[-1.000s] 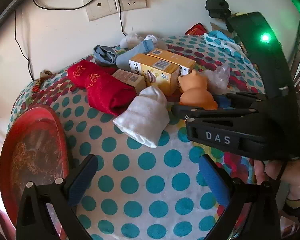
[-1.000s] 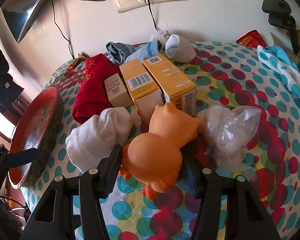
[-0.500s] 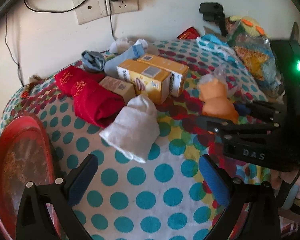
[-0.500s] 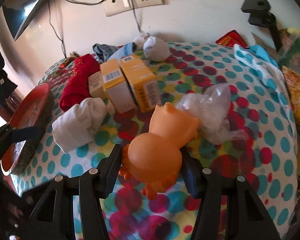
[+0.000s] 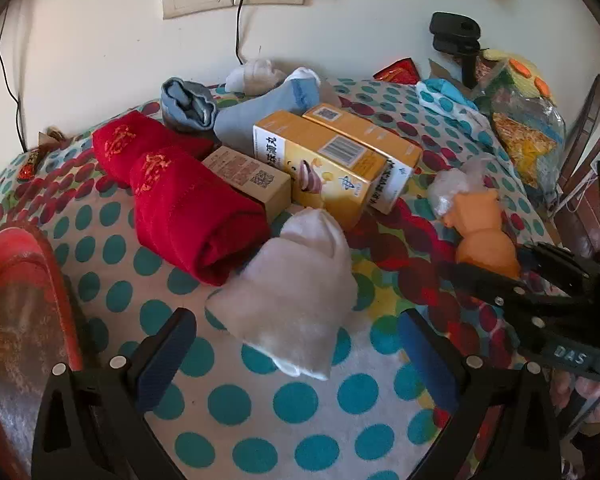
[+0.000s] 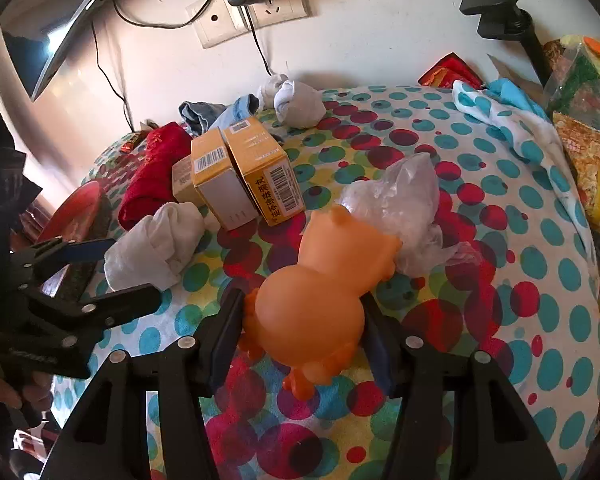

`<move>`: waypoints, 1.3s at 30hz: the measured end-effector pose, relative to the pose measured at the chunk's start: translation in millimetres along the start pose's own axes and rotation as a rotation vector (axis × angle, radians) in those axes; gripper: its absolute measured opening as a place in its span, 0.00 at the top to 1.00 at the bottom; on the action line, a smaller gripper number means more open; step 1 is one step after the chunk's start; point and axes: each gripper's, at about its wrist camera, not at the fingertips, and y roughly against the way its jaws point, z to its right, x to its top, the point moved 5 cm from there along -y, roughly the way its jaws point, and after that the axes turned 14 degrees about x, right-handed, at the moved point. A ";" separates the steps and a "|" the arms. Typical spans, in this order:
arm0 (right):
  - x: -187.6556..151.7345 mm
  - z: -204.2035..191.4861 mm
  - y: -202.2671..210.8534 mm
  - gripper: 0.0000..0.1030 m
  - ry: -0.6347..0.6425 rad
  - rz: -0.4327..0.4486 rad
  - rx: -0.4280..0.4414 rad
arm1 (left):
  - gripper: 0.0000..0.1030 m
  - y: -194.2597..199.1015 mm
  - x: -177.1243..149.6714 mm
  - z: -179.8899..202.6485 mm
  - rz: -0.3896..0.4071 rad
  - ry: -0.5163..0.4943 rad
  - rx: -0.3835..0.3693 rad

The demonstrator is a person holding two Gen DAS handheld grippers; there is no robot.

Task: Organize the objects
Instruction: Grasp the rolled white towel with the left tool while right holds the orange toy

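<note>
From the left wrist we look down on a polka-dot cloth [image 5: 260, 404] spread over the table. Our left gripper [image 5: 294, 346] hangs with its jaws wide apart and nothing between them; a white rolled sock [image 5: 296, 300] lies just ahead, at about 12 o'clock from the fingertips. Beyond it, at 11 o'clock, sits a red rolled towel [image 5: 188, 208], with a small tan box [image 5: 252, 178] touching its far side and two yellow boxes [image 5: 332, 164] lying side by side at 12 o'clock. Blue-grey socks [image 5: 236, 112] are bunched behind them near the wall. A red tray [image 5: 20, 280] fills the edge at 9 o'clock. At 3 o'clock the right gripper [image 5: 512, 264] comes in from the side, clamped on an orange toy animal [image 5: 482, 228], and a crumpled clear plastic bag [image 5: 456, 184] lies just behind the toy. From the right wrist we see that grip close up: both pads press against the toy's round body [image 6: 316, 304], its feet pointing back toward us and its head toward 1 o'clock, where it meets the plastic bag [image 6: 400, 200]. The yellow boxes [image 6: 244, 168] sit at 11 o'clock, the white sock [image 6: 156, 244] at 10 o'clock, and the left gripper [image 6: 100, 276] enters at 9 o'clock, open and empty, near the sock.
</note>
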 end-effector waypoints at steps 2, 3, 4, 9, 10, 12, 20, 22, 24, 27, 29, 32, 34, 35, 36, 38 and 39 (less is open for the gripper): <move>-0.1 0.0 -0.4 0.48 0.003 0.001 0.002 | 0.00 -4.1 0.9 1.0 -0.002 -0.006 0.029; 0.2 -0.1 -0.5 0.48 0.005 0.002 0.002 | 0.00 -5.4 1.4 1.4 0.000 -0.008 0.043; 0.4 -0.1 -0.7 0.48 0.005 0.003 0.003 | 0.00 -7.1 1.5 2.2 -0.004 -0.006 0.052; 1.1 -0.5 -1.4 0.48 0.005 0.005 0.001 | 0.09 -14.6 1.4 5.9 -0.031 0.003 0.072; 0.9 -0.2 -1.7 0.48 0.004 0.008 -0.001 | 0.14 -16.2 1.1 5.7 -0.038 0.007 0.082; 1.1 -0.6 -2.7 0.48 0.002 0.009 0.000 | 0.19 -20.9 0.9 4.9 -0.058 0.016 0.097; 0.1 0.5 -3.8 0.48 0.007 0.007 -0.003 | 0.56 -12.6 2.3 1.5 -0.068 0.089 0.062; 0.1 0.7 -3.5 0.48 0.004 0.007 -0.002 | 0.57 -10.1 0.4 3.1 -0.069 0.086 0.056; 0.6 0.5 -3.8 0.48 0.006 0.008 -0.003 | 0.58 -5.7 -2.4 3.4 -0.064 0.093 0.036; 1.1 -0.3 -3.3 0.48 0.009 0.008 -0.001 | 0.59 -0.8 -7.2 1.0 -0.063 0.102 0.022; 0.8 -2.8 -1.4 0.48 0.016 0.014 -0.002 | 0.59 1.3 -11.1 -1.6 -0.071 0.111 0.010; 0.6 -10.2 0.7 0.48 0.040 0.016 -0.006 | 0.60 7.8 -17.7 -6.3 -0.068 0.123 0.010; -0.1 -13.8 1.0 0.48 0.046 0.012 -0.001 | 0.60 12.1 -21.0 -9.1 -0.065 0.131 0.012; -1.3 -15.9 1.0 0.48 0.046 0.011 0.003 | 0.60 14.5 -22.5 -9.4 -0.064 0.132 0.009; -2.3 -17.5 0.7 0.48 0.046 0.007 0.007 | 0.60 17.1 -24.2 -10.4 -0.063 0.137 0.013; -4.8 -20.4 0.4 0.48 0.049 0.002 0.006 | 0.60 22.1 -27.7 -13.2 -0.058 0.143 0.017; -6.6 -22.4 0.5 0.48 0.051 -0.001 0.006 | 0.60 23.5 -28.6 -14.0 -0.057 0.148 0.018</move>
